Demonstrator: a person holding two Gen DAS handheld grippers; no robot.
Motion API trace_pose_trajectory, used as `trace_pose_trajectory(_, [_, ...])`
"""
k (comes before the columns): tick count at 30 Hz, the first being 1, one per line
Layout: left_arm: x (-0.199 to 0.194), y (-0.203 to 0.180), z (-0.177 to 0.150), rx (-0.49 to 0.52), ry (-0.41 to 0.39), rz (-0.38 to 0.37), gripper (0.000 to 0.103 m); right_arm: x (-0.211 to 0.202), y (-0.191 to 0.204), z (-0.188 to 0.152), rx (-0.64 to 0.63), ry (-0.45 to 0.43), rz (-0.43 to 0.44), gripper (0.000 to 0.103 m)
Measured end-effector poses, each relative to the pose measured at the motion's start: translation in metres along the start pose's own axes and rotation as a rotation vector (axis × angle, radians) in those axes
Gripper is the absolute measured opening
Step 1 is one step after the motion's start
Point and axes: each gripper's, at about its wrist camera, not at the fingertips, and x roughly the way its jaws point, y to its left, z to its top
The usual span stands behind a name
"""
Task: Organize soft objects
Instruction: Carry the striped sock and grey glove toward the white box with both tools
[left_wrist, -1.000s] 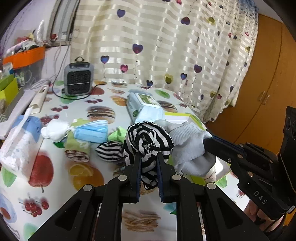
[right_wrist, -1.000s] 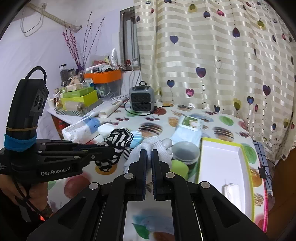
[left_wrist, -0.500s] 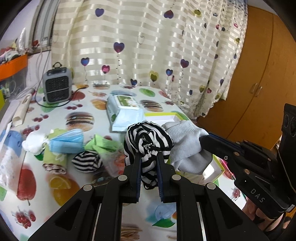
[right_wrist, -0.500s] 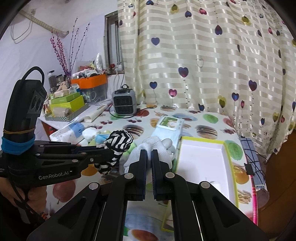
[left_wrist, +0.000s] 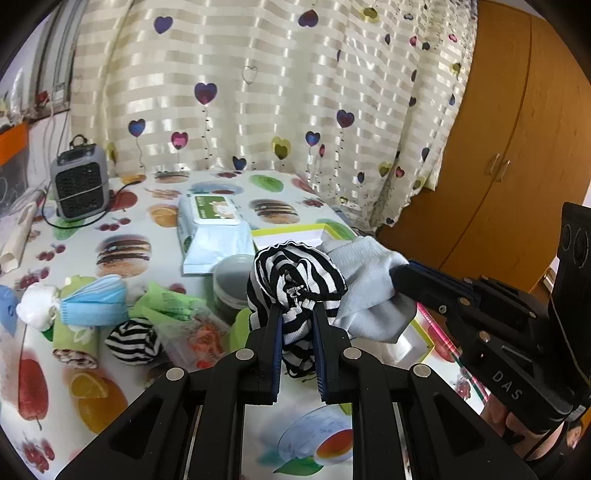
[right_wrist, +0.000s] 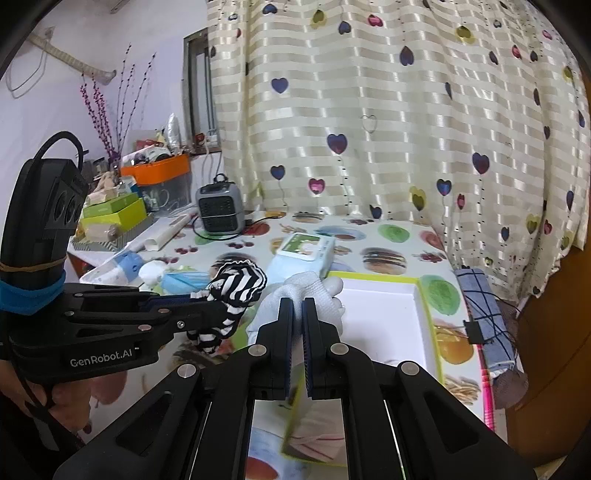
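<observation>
As both loads hang clear of the tabletop: carry phase, judged mid-transfer toward the box.
Left gripper (left_wrist: 297, 314): fingers narrow, clamped on the striped sock (left_wrist: 295, 280), which bunches above the tips.
Right gripper (right_wrist: 297, 308): fingers almost together, pinching the grey sock (right_wrist: 306, 286).
Change since a second ago: both grippers have travelled sideways across the table (left_wrist: 122, 206); the white box (right_wrist: 384, 317), earlier off at 3 o'clock, now lies right beyond the grey sock in the right wrist view.
Meaning for task: both socks stand nearly over the box; release looks close, not yet done.
Edges: yellow-green box rim at 12 to 2 o'clock of the right tips; table edge and curtain (right_wrist: 406, 129) further at 2 o'clock.
Open room: box interior mostly bare.
Clutter: second striped sock (left_wrist: 133, 341), face mask (left_wrist: 92, 304) and round tub (left_wrist: 231, 280) at 9 to 11 o'clock of the left tips.
Clearance: the two grippers run close beside each other; collision risk on release.
</observation>
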Motion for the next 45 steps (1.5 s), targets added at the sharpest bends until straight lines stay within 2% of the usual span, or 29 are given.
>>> trace_pose_trajectory(6, [0.014,-0.008,0.005,0.013,0.014,-0.019,0.014,0.001,-0.029,0.0,0.052,-0.001,-0.048,0.005])
trace_pose_trajectory(14, [0.038,-0.021,0.008,0.035,0.047,-0.044,0.014,0.009,-0.05,-0.006,0.087,0.014,-0.08,0.005])
trace_pose_trajectory(27, [0.09,-0.033,0.003,0.051,0.134,-0.055,0.014,0.049,-0.083,-0.021,0.143,0.082,-0.102,0.005])
trace_pose_trajectory(39, [0.126,-0.039,-0.003,0.066,0.201,-0.062,0.014,0.077,-0.101,-0.036,0.172,0.153,-0.113,0.005])
trace_pose_trajectory(45, [0.127,-0.046,-0.004,0.098,0.194,-0.036,0.016,0.081,-0.105,-0.038,0.176,0.17,-0.124,0.006])
